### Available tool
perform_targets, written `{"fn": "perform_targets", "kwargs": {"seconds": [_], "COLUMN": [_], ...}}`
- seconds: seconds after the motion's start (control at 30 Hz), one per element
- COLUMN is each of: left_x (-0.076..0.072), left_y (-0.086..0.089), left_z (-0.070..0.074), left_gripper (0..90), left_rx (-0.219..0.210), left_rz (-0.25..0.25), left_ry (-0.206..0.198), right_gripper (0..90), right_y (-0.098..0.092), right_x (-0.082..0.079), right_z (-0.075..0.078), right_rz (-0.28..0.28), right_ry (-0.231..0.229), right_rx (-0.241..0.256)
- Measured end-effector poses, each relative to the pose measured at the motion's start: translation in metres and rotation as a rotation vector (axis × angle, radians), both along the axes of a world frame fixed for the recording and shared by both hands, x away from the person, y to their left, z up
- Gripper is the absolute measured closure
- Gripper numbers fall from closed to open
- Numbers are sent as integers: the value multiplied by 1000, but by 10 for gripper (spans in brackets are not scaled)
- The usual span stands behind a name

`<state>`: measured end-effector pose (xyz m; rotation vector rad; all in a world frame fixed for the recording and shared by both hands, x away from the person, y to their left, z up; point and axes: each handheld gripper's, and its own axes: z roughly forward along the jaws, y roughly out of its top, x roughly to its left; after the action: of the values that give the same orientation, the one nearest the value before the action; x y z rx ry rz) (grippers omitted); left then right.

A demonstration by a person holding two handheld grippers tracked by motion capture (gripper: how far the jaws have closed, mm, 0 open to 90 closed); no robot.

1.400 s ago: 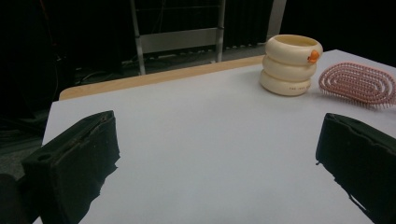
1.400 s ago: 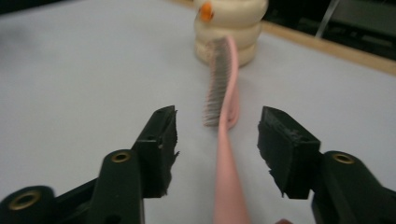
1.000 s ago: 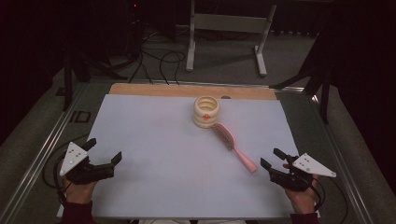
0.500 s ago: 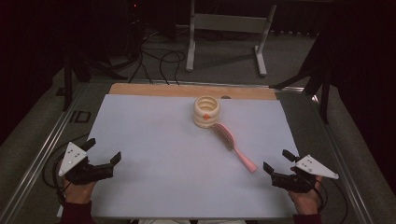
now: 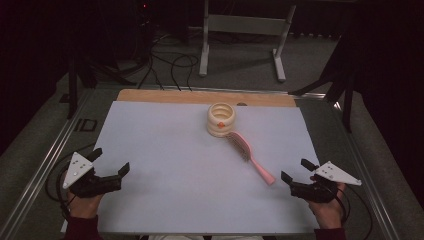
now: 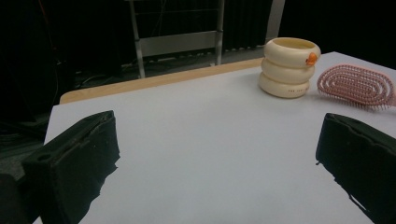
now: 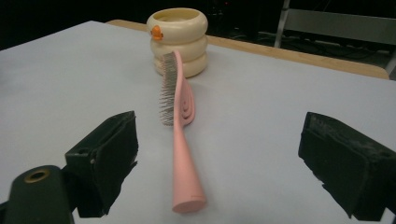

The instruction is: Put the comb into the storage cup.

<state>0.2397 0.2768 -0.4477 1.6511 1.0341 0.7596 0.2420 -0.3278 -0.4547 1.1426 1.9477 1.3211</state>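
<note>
A cream ribbed cup (image 5: 221, 119) (image 6: 289, 67) (image 7: 178, 41) with a small orange mark stands upright at the back middle of the white table cover (image 5: 165, 150). A pink hairbrush (image 5: 249, 156) (image 7: 179, 121) lies on its edge just in front of the cup, bristles facing left, handle pointing toward the front right; its head (image 6: 357, 86) rests beside the cup. My left gripper (image 5: 109, 168) (image 6: 217, 163) is open and empty at the front left edge. My right gripper (image 5: 298, 172) (image 7: 217, 163) is open and empty at the front right, just behind the handle's tip.
A wooden strip (image 5: 200, 97) runs along the table's far edge. Metal rails (image 5: 45, 165) border the table on both sides. A metal stand (image 5: 242, 30) and cables (image 5: 170, 65) occupy the dark floor beyond.
My right gripper has drawn back toward the front edge, away from the brush handle. The left gripper has shifted slightly backward. Cup and brush have not moved.
</note>
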Motion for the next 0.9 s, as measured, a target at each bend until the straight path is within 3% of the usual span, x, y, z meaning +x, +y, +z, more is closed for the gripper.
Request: {"fn": "perform_targets", "kwargs": {"seconds": [0.23, 0.43, 0.9], "left_x": [0, 1, 1], "left_y": [0, 0, 0], "left_z": [0, -1, -1], "left_gripper": [0, 0, 0], "left_rx": [0, 2, 0], "left_rz": [1, -1, -2], "left_ry": [2, 4, 7], "right_gripper": [118, 119, 118], "right_y": [3, 10, 35], "right_x": [5, 15, 43], "right_z": [14, 31, 57], "right_rz": [-6, 5, 60], "right_ry": [9, 22, 112], "right_rx": [-33, -96, -188]}}
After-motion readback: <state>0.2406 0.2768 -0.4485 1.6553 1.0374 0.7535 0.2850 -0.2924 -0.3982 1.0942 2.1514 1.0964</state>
